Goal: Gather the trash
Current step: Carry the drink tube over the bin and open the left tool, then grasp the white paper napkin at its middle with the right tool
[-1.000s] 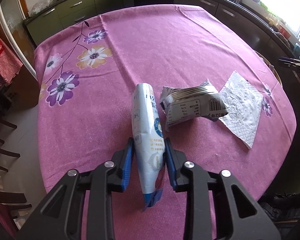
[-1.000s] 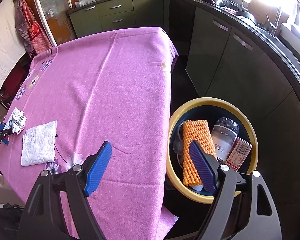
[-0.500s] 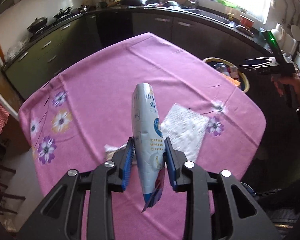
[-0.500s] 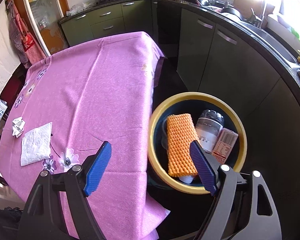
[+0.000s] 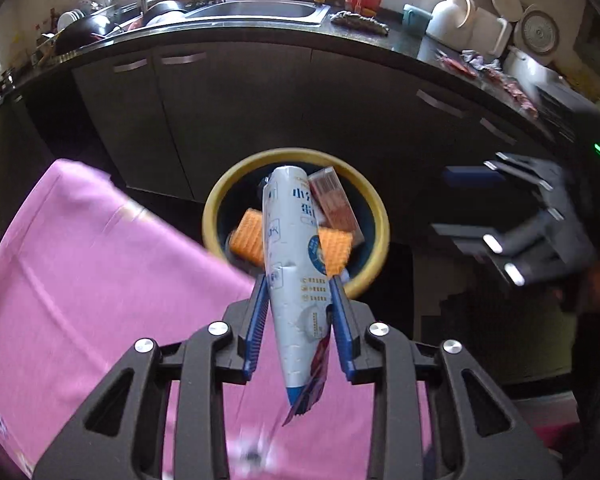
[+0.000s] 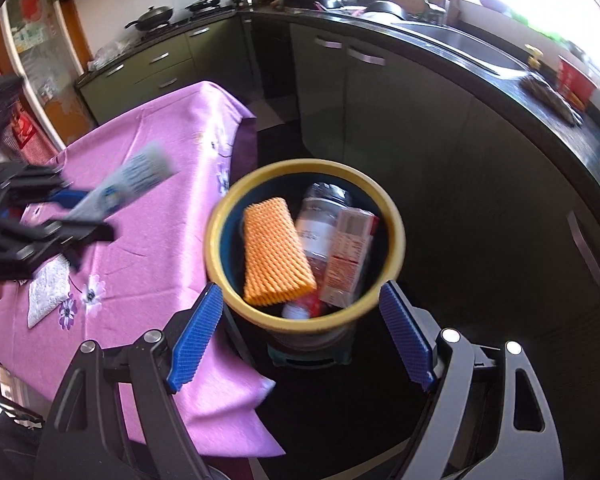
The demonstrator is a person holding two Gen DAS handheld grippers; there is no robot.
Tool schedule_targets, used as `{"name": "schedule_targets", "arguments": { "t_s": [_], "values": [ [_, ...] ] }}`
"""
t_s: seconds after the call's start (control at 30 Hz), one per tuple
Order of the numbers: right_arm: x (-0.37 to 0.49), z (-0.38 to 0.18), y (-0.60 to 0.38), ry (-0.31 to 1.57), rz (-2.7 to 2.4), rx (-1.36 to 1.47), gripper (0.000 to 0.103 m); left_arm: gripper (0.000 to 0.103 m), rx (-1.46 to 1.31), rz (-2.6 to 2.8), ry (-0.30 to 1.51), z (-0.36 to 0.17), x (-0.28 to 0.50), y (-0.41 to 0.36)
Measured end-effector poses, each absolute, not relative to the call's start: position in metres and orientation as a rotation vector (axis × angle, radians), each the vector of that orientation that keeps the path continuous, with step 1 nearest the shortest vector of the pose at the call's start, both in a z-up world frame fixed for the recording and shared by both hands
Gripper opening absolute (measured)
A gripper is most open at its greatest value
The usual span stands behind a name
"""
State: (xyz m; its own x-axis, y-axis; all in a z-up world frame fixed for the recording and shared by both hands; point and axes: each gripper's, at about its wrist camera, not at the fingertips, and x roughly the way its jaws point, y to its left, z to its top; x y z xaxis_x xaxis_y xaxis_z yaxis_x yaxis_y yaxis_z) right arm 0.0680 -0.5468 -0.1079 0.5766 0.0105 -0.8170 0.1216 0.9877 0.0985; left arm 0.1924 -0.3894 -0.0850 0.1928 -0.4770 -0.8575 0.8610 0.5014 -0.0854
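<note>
Jaws of the left gripper (image 5: 300, 316) are closed on a white and blue packet (image 5: 296, 280), pinched near its lower end, with its top pointing out over the yellow-rimmed bin (image 5: 220, 200). The left wrist view shows that grip plainly: both blue pads press against the packet's sides. The right wrist view shows the same left gripper (image 6: 80, 210) only from the side and blurred, the packet (image 6: 136, 180) hanging above the pink cloth, short of the bin (image 6: 220, 208).

The right gripper (image 6: 302, 336) has its jaws spread wide and holds nothing; the bin sits between them in its own view. From the left wrist camera the right gripper (image 5: 456, 200) is a dark smear to the right of the bin.

Only the right wrist view looks straight into the bin: an orange foam net (image 6: 274, 248), a clear jar (image 6: 320, 224) and a small carton (image 6: 348, 256) lie inside. It also shows a white napkin (image 6: 48, 292) lying on the surface (image 6: 148, 240).

The surface wears a pink cloth with purple flowers. The bin stands on the dark floor just beside its edge. Dark green cabinets (image 6: 400, 92) curve around the room, with a sink (image 5: 256, 10) beneath a bright window and pans (image 6: 152, 14) on a stove.
</note>
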Motion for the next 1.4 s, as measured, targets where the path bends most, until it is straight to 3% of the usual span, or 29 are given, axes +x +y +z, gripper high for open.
{"name": "schedule_targets", "arguments": {
  "t_s": [0.17,0.23,0.27,0.47,0.83,1.13,1.4],
  "values": [
    [0.046,-0.116,-0.571,0.975,-0.109,0.18,0.08,0.031,0.481,-0.938,1.025,-0.119,0.223,-0.452],
    [0.04,-0.117,-0.578,0.979,-0.122,0.187,0.08,0.045,0.493,-0.902,1.026,-0.131,0.232,-0.468],
    [0.038,-0.117,-0.581,0.979,-0.126,0.191,0.081,0.059,0.504,-0.882,1.024,-0.135,0.236,-0.474],
    [0.033,-0.119,-0.582,0.976,-0.112,0.193,0.084,0.061,0.448,-0.867,0.998,-0.119,0.236,-0.454],
    [0.065,-0.119,-0.505,0.982,0.084,0.107,0.084,0.076,0.275,-0.731,0.801,-0.041,0.176,-0.254],
    [0.11,-0.126,-0.362,1.003,0.432,-0.065,0.084,0.08,0.248,-0.366,0.744,-0.032,0.129,-0.085],
    [0.132,-0.151,-0.243,1.07,0.676,-0.217,0.086,0.08,0.209,-0.248,0.764,-0.042,0.102,-0.016]
  ]
}}
